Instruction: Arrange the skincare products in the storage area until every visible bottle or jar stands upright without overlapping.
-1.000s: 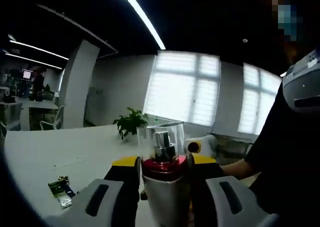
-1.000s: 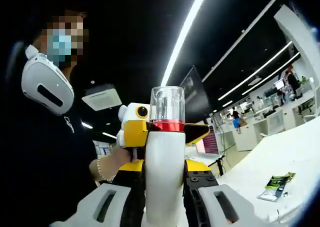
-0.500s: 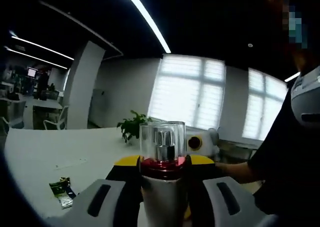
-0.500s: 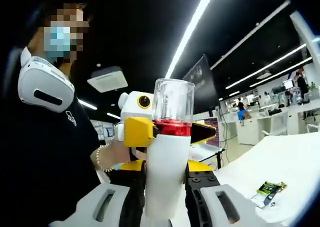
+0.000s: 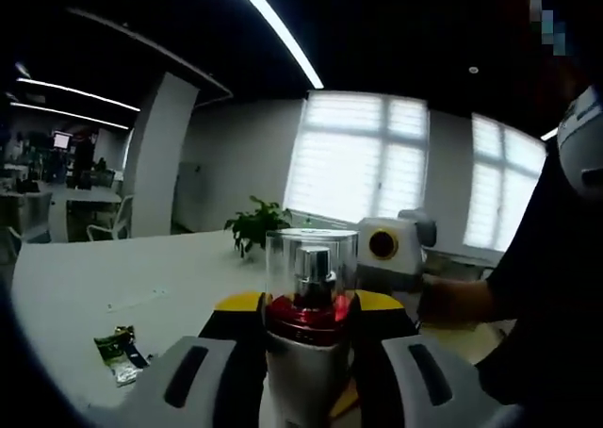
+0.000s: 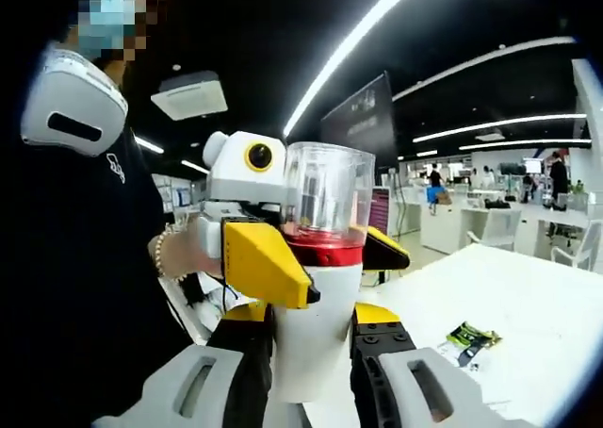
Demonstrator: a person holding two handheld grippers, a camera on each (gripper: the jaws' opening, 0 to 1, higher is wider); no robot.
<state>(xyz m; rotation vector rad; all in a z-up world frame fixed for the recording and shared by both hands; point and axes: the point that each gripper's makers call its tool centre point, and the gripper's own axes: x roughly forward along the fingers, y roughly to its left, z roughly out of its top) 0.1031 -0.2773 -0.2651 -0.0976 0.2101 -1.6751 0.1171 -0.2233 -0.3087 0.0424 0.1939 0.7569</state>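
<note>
Left gripper view: the left gripper (image 5: 309, 367) is closed on a white pump bottle (image 5: 306, 376), its two jaws pressing the body from either side just under a red collar (image 5: 306, 313). Above the collar rises a clear cap (image 5: 311, 263) with a silver pump head inside. The bottle stands upright between the jaws, lifted above a white table (image 5: 113, 282). Below and to the left of the gripper, a small green sachet (image 5: 118, 348) lies flat on the table. Further off, beyond the bottle, stands a potted plant (image 5: 256, 225) before bright windows.

In the right gripper view, the right gripper (image 6: 311, 353) also grips the white pump bottle (image 6: 316, 338), lower on the body, while the left gripper (image 6: 283, 258), with its yellow jaws, clasps it near the red collar (image 6: 325, 249). The same sachet (image 6: 469, 337) lies on the table to the right.

The bottle looks like smooth, rigid plastic, probably light and somewhat slippery. The clear cap may be only a push fit and could pop off, so the white body below the collar seems the safest place to hold. Its tall, narrow shape suggests it could tip easily when set down.
</note>
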